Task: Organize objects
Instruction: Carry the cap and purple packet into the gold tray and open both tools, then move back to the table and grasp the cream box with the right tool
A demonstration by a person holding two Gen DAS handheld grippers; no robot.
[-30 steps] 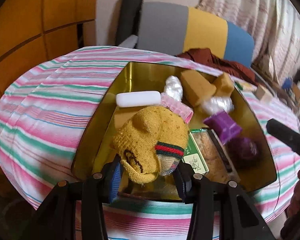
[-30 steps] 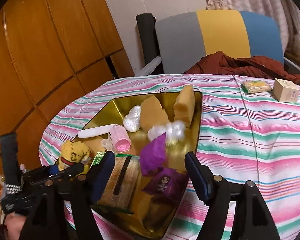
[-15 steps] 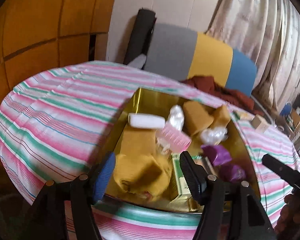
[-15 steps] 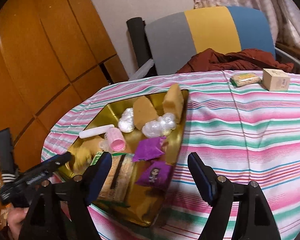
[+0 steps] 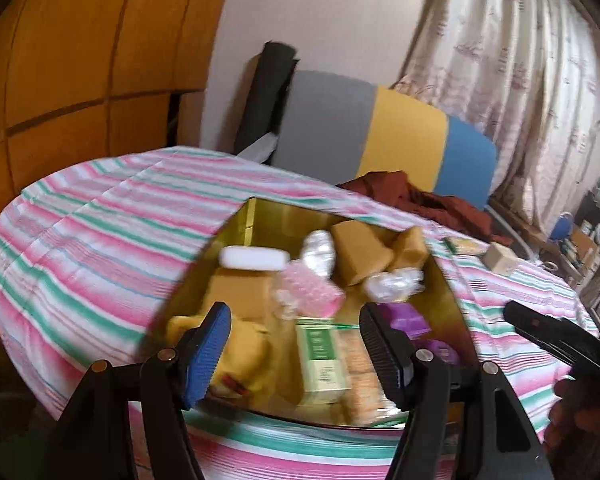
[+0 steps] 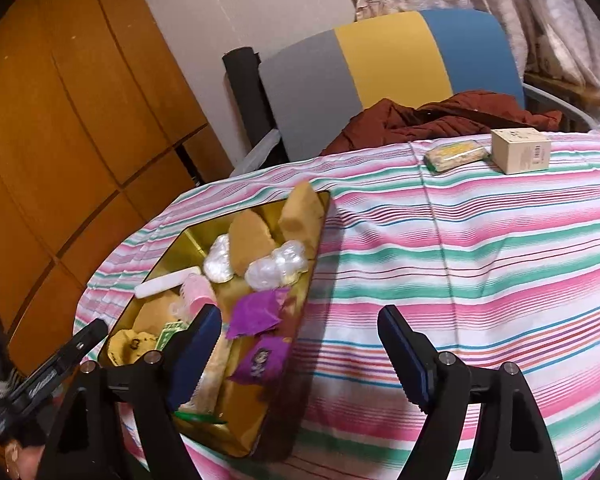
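A gold tray [image 5: 256, 216] [image 6: 260, 436] sits on the striped table and holds several items. The yellow sock [image 5: 244, 356] [image 6: 132, 344] lies in its near left corner. Also inside are a white bar [image 5: 254, 258], a pink roller [image 5: 312, 292], a green-labelled packet [image 5: 320, 356], brown sponges [image 6: 252, 236] and purple packets [image 6: 256, 312]. My left gripper [image 5: 294, 352] is open and empty, above the tray's near edge. My right gripper [image 6: 300, 356] is open and empty, over the tray's right edge.
A beige box [image 6: 520, 150] and a yellow-green packet [image 6: 456, 156] lie at the table's far right. A chair with a grey, yellow and blue back [image 6: 380, 60] holds a dark red garment [image 6: 440, 118]. Wooden panels [image 6: 60, 120] stand on the left.
My left gripper let go of the yellow sock, which now lies in the tray, and pulled back and up. The right gripper also pulled back and turned to the right.
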